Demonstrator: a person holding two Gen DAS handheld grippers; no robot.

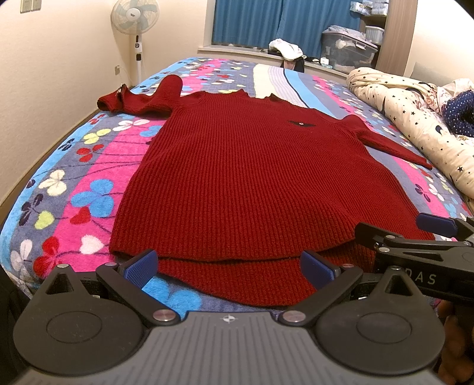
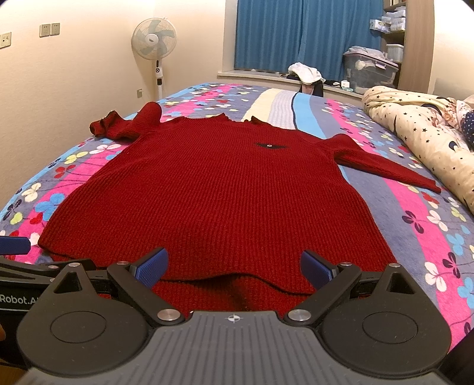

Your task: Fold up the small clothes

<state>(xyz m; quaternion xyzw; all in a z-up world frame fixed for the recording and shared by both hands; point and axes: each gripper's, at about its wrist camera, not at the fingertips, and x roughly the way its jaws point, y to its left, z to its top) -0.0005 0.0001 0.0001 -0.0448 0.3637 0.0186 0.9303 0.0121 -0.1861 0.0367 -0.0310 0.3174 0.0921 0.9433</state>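
Both claws, left (image 1: pixel 229 268) and right (image 2: pixel 234 268), gape at the sweater (image 1: pixel 251 177) hem, seemingly untouched.

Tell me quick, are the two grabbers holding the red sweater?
Left gripper: open, holding nothing.
Right gripper: open, holding nothing, sweater hem between its fingers.

A floral-blanketed bed (image 1: pixel 89 189) carries a flat red sweater (image 1: pixel 251 177) and a bunched star-print quilt (image 1: pixel 414 118).

Sweater (image 1: pixel 246 177) was dark red ribbed knit, small black chest patch (image 1: pixel 301 123). Blanket (image 1: pixel 89 165) had pink, blue, grey stripes with multicolour clover print. Quilt (image 1: pixel 408 118) was cream with black stars. Curtain (image 1: pixel 266 20) was blue. Gripper pads (image 1: pixel 141 266) were blue, arms black.
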